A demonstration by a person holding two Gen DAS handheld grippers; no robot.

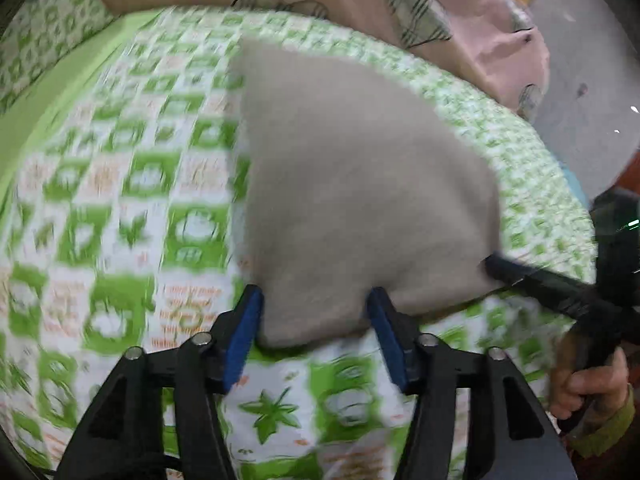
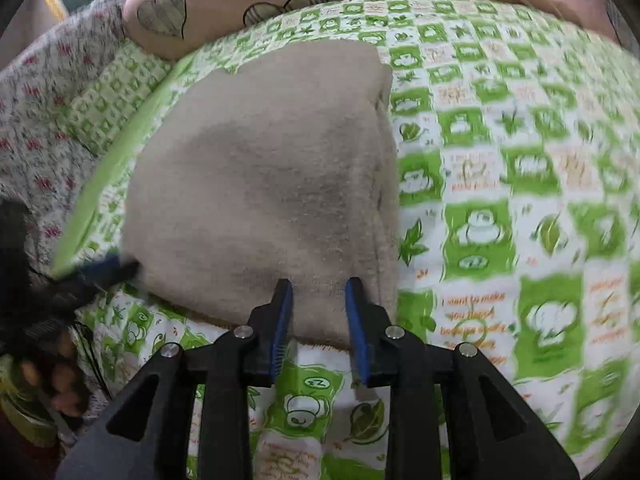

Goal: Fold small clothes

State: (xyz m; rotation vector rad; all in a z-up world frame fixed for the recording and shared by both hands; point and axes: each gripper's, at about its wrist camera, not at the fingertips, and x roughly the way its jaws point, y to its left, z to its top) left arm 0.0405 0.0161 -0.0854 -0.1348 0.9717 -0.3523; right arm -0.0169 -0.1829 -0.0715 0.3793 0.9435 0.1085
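Left wrist view: fuzzy beige folded cloth (image 1: 352, 200) on checked green bedsheet (image 1: 120, 200).

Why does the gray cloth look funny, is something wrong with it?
Nothing looks wrong. The gray cloth lies folded flat on the green checked sheet, stacked edges along one side. The dark patch in its middle looks like shadow.

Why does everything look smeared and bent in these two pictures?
Left wrist view: motion blur smears the green checked sheet and the beige cloth; the fisheye lens bows the bed's edge. Right wrist view: same smear and bulge, and a soft shadow darkens the cloth.
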